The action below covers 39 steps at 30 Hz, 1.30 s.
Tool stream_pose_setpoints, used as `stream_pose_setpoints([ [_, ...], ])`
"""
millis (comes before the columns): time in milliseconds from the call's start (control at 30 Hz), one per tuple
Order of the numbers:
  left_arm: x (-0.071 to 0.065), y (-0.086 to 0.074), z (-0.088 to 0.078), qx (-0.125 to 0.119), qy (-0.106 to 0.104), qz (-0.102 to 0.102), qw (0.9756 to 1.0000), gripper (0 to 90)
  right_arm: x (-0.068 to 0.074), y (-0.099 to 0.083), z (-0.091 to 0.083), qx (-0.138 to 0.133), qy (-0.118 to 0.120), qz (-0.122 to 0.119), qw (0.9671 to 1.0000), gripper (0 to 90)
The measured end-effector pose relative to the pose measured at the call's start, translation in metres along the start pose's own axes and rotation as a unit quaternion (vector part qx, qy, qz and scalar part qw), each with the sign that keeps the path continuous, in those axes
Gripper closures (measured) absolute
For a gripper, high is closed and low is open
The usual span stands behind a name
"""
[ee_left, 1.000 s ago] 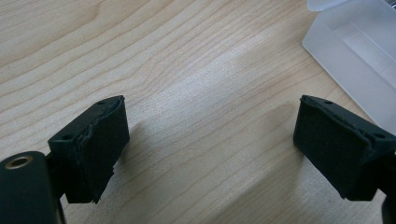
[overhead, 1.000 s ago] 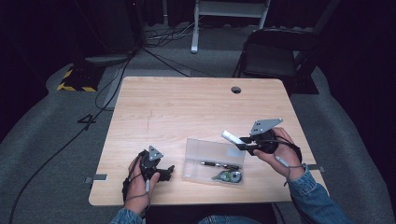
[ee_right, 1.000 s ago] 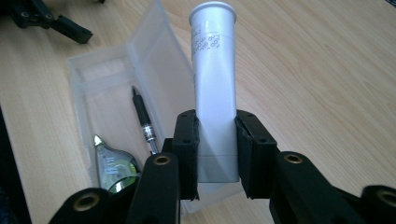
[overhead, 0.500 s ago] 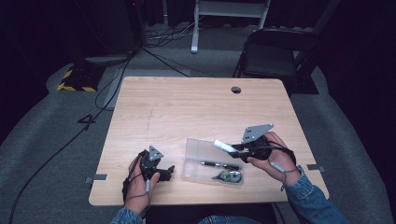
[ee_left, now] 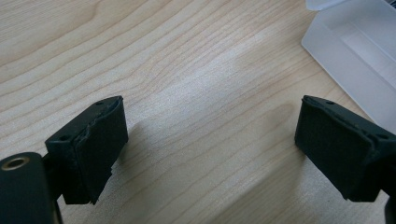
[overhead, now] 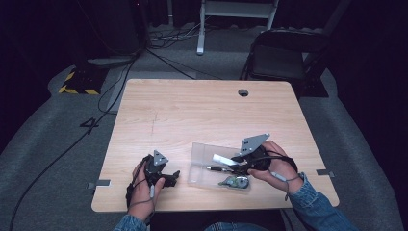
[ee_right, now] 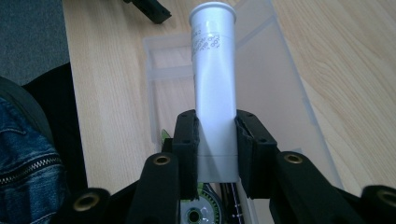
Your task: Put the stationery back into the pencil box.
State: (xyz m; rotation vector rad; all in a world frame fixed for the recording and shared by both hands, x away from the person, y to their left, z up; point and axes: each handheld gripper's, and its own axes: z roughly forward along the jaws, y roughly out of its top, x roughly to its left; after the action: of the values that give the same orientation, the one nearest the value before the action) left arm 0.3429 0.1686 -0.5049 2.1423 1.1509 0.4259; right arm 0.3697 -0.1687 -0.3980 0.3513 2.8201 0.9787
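Observation:
My right gripper (overhead: 234, 163) (ee_right: 215, 147) is shut on a white tube (ee_right: 214, 74) (overhead: 222, 159) with small print, held over the clear plastic box (overhead: 202, 155) (ee_right: 280, 79) near the table's front edge. In the box lie a black pen (overhead: 217, 169) and a green-and-grey roll (overhead: 235, 182) (ee_right: 198, 212). My left gripper (overhead: 174, 176) (ee_left: 212, 149) rests on the wooden table left of the box, open, with bare wood between its pads (ee_left: 95, 140). A corner of the box (ee_left: 359, 51) shows at the upper right of the left gripper view.
The wooden table (overhead: 192, 115) has a round cable hole (overhead: 243, 92) near its far edge. A black chair (overhead: 284, 57) and a white frame (overhead: 235, 14) stand behind the table. Cables cross the grey floor at the left. A denim-clad lap (ee_right: 28, 172) shows at the table's near edge.
My right gripper has carried the white tube leftward and down, from beside the box's right end to over the box. The left gripper has stayed in place.

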Motion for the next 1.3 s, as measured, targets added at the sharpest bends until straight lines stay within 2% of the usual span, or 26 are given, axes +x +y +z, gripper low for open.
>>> stream_pose_setpoints([
  [367, 0.0, 0.0, 0.0, 0.0, 0.0, -0.001, 1.0, 9.8, 0.003, -0.001, 0.015, 0.026, 0.018, -0.015, 0.9994, 71.6],
  [567, 0.0, 0.0, 0.0, 0.0, 0.0, 0.0, 1.0, 9.8, 0.004, -0.002, 0.029, 0.051, 0.032, -0.031, 0.9977, 71.6],
  [933, 0.0, 0.0, 0.001, -0.001, -0.001, 0.005, 1.0, 8.9, 0.008, 0.002, 0.051, 0.076, 0.049, -0.047, 0.9948, 71.6],
  [1300, 0.0, 0.0, 0.001, -0.001, -0.001, 0.005, 1.0, 8.9, 0.006, 0.005, 0.066, 0.102, 0.05, -0.054, 0.9921, 71.6],
])
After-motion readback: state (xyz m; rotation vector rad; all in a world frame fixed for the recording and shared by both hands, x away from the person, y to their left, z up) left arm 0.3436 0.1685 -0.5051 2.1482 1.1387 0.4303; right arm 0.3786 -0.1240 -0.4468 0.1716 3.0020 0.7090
